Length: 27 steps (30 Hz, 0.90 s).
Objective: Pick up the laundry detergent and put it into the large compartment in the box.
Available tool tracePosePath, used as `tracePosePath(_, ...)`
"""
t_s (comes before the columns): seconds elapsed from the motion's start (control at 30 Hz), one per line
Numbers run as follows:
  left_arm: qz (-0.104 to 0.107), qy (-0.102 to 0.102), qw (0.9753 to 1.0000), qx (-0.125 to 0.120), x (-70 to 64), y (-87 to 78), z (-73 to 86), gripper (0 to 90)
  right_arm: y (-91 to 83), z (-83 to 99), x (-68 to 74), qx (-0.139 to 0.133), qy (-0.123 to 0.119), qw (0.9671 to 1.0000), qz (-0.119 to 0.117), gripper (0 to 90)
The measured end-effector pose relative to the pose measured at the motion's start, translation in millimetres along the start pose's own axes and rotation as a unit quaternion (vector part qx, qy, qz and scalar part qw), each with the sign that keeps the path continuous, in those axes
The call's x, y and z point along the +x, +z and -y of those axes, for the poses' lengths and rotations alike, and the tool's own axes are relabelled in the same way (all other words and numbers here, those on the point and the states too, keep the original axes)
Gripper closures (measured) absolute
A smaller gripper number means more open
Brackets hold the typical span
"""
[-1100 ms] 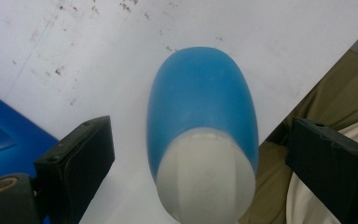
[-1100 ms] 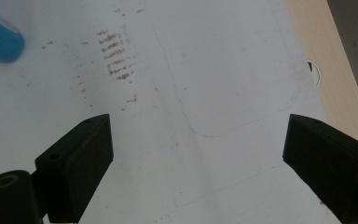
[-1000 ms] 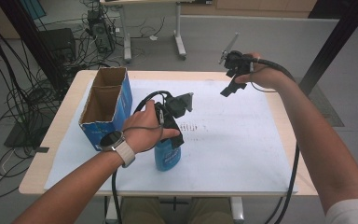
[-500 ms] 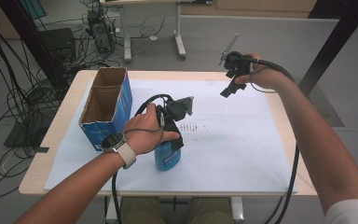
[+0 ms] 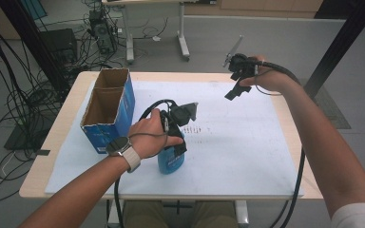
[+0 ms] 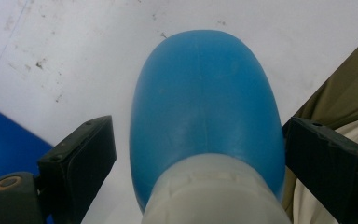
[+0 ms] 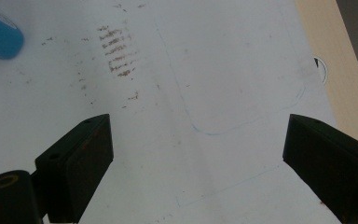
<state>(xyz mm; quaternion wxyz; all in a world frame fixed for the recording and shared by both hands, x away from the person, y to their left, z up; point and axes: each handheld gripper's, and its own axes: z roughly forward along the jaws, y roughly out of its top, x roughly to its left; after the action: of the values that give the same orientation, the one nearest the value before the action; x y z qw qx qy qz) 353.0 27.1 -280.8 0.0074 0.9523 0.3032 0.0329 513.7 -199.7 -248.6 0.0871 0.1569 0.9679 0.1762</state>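
A blue plastic bottle with a whitish neck [image 5: 171, 159] is seen standing upright on the white sheet covering the bench [image 5: 247, 156], toward the near edge and left of the middle, just beside the open blue cardboard box [image 5: 108, 110] that stands at the far left corner. The left gripper [image 5: 175, 135] is held directly above the bottle. In the left gripper view the bottle [image 6: 205, 116] lies between the two black jaws, which are spread on either side of its shoulder; a gap is visible at the left jaw, while contact at the right jaw cannot be judged. The bottle's long axis runs vertically, in line with the gripper's approach, so a closing of the jaws about the upper body is judged to be the move in hand.

The right gripper [image 5: 233, 88] is held raised over the far right part of the bench, well apart from the bottle, its jaws spread wide with nothing between them [image 7: 200, 154]. The left hand is by far the nearer.

Against the earlier frames, almost nothing has shifted: both grippers and the bottle are found in the same places.
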Motion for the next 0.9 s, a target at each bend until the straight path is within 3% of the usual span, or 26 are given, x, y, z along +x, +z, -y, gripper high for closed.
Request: tracePosePath(0.9,-0.006,-0.004,0.9999,0.008,1.5,6.4,-0.6,12.4,0.5,-1.1,0.3,0.000,-0.001,1.0000,0.000,8.3)
